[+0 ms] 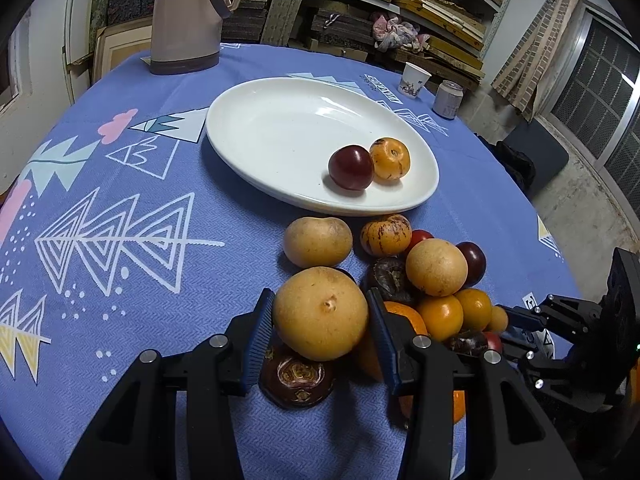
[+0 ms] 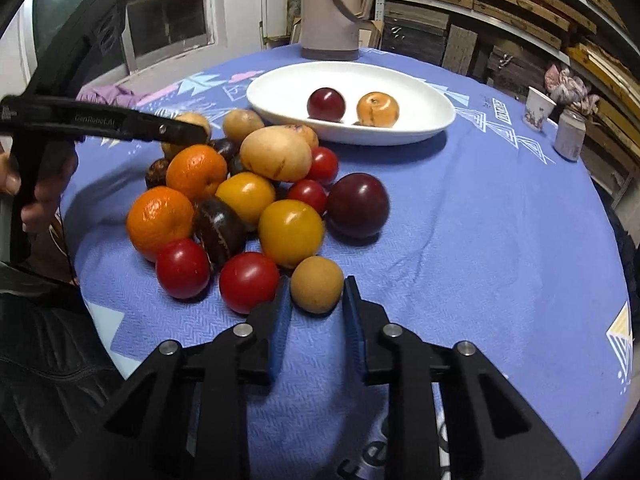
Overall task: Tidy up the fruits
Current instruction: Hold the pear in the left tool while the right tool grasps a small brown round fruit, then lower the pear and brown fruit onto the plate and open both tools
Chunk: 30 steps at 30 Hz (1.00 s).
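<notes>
The left gripper (image 1: 320, 316) pinches a tan pear (image 1: 320, 312) ready for the white plate (image 1: 280, 128), while the right gripper (image 2: 316, 300), fingers spread, brackets a small brown fruit (image 2: 316, 285) to close on.

Black left gripper (image 1: 320, 316) and right gripper (image 2: 316, 300), blue-padded fingers (image 2: 354, 312), silver screws, white "GenRobot.AI" lettering

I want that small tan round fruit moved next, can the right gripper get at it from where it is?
Probably yes. The right gripper has its jaws open on either side of the small tan fruit, which sits at the pile's near edge, a red tomato crowding its left.
</notes>
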Tool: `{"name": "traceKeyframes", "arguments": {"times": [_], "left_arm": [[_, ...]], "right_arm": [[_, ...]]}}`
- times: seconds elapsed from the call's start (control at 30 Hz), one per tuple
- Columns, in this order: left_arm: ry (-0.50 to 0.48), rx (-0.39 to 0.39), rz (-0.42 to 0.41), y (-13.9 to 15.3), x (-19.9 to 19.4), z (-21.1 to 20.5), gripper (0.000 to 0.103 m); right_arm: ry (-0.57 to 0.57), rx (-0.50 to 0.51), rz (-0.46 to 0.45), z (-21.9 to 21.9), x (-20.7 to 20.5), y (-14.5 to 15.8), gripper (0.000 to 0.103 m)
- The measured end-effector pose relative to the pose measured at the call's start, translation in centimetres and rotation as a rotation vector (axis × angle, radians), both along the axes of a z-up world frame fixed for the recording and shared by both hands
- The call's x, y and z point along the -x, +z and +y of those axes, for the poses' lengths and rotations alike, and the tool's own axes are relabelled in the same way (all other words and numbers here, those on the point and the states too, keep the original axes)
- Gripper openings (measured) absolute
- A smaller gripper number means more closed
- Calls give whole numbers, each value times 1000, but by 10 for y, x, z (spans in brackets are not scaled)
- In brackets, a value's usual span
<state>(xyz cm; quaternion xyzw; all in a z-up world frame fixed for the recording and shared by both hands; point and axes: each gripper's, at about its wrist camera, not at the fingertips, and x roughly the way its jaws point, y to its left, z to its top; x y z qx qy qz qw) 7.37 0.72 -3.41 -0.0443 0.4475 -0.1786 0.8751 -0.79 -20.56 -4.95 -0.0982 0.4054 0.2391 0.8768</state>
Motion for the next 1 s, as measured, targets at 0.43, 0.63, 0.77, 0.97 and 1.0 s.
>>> {"name": "traceKeyframes", "arguments": {"times": [0.43,0.63,0.77,0.97,1.0], "left_arm": [[22,-8,-69,27,11,7,47],[38,-24,-97,42,-1,13,47],[56,-39,-124,53,-17,16,47],[47,-58,-162,67,-46,13,47],[51,-72,-159,66,-53,11,47]], "right_arm": [[-84,-89,-58,-29,2,30,26],[-82,-156,-107,-37,-10,58,26],[-75,-179,-135,-35,-35,75,26],[-78,-247,-126,-30,-96,84,26],[-87,-244,-111,-26,-111,83,26]]}}
